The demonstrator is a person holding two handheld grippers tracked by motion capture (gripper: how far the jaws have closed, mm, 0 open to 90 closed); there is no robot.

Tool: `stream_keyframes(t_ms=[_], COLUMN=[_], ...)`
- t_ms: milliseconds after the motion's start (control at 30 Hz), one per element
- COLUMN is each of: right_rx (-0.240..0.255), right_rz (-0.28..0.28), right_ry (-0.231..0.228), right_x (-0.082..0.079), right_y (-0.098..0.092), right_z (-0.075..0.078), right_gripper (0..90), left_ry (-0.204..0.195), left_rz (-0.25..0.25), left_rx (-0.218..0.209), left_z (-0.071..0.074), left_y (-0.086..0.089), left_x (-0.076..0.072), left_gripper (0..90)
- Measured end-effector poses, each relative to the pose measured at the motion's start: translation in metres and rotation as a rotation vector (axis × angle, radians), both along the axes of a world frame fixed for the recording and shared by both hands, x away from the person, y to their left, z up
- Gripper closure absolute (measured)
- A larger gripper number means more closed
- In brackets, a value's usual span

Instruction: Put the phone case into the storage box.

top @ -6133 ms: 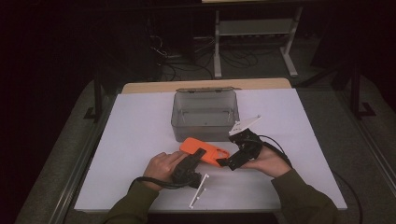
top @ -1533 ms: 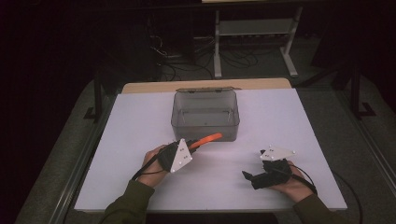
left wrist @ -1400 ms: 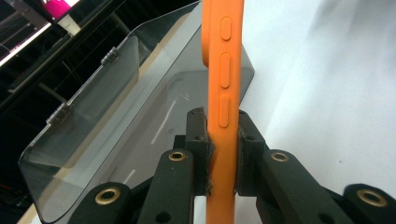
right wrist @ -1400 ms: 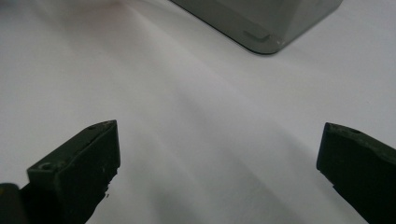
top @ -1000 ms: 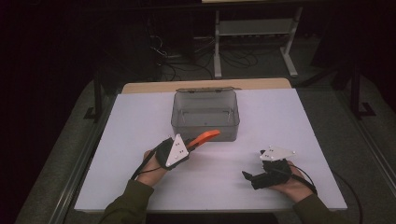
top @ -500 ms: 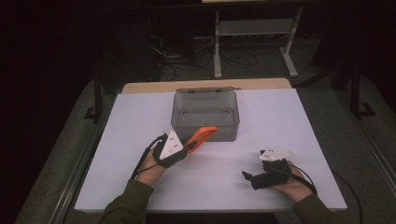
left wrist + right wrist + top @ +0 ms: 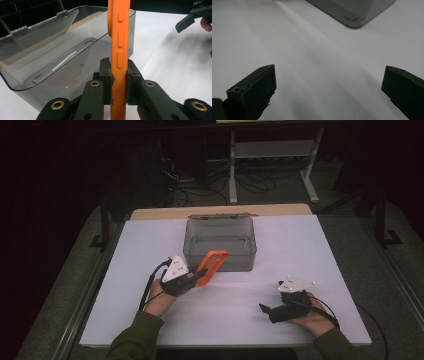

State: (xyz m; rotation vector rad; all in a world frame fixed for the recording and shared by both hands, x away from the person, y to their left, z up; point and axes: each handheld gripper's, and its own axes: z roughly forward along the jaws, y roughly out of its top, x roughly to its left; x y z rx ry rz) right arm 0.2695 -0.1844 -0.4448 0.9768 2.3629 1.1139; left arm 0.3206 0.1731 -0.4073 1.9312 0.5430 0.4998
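While clamped, smooth orange phone case — translucent grey box

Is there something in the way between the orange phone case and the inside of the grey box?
Nothing visible blocks it. The left gripper holds the orange phone case at the near wall of the grey box. The box's lid is folded back and its top is open; the inside looks empty.
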Motion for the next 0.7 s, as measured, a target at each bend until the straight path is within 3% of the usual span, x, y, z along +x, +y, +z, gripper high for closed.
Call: stream_keyframes(t_ms=[200, 700], right_rx=[0.000, -0.004], right_rz=[-0.001, 0.000], right_ry=[0.002, 0.001], right_x=[0.0000, -0.0002], right_y=[0.0000, 0.0005], right_z=[0.0000, -0.0001], right_gripper=[0.0, 0.0], left_ry=[0.029, 0.023], left_rz=[-0.004, -0.008], left_rx=[-0.018, -0.022], left_z=[-0.0003, 0.0063], left_y=[0.0021, 0.0020], left_x=[0.0018, 0.0006], left_gripper=[79.1, 79.1])
